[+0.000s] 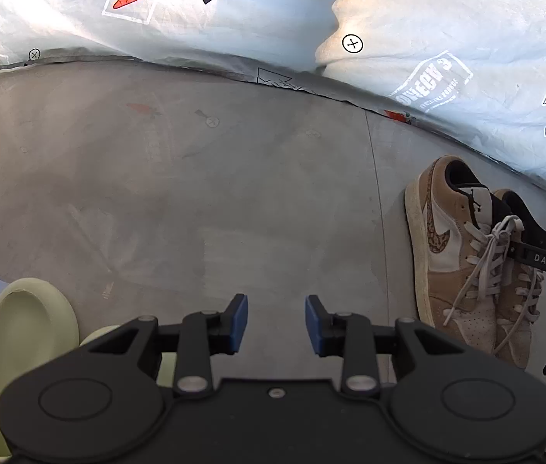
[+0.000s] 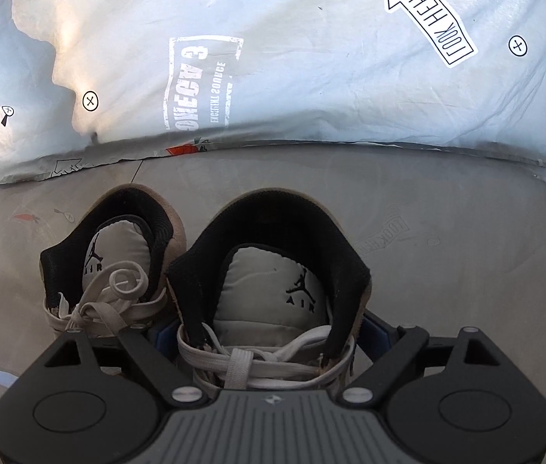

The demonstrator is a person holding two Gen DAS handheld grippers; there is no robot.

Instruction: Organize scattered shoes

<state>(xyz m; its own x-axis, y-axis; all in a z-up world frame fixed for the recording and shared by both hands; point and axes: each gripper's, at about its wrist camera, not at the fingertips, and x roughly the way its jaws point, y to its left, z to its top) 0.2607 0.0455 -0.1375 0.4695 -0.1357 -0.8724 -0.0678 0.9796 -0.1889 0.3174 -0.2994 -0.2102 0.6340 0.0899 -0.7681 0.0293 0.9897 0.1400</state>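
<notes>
- Straddling the right sneaker [image 2: 273,301] at mid-lace, right gripper [image 2: 269,342] jaws wide, blue pads flanking the shoe; whether they press, cannot tell
- Left sneaker [image 2: 106,270] sits just beside it, heels toward the printed sheet [image 2: 311,58]
- Left gripper [image 1: 276,323] narrow, empty over bare floor [image 1: 195,193]; 1 pale green slipper [image 1: 25,332] beside it
- Best practice: lift clear without dragging laces, keep both heels aligned

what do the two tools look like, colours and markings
Both are black plastic with round caps and silver screws. The left tool has blue pads. The right tool has blue pads too, a ribbed grey plate, and white "DAS" lettering on one finger.
</notes>
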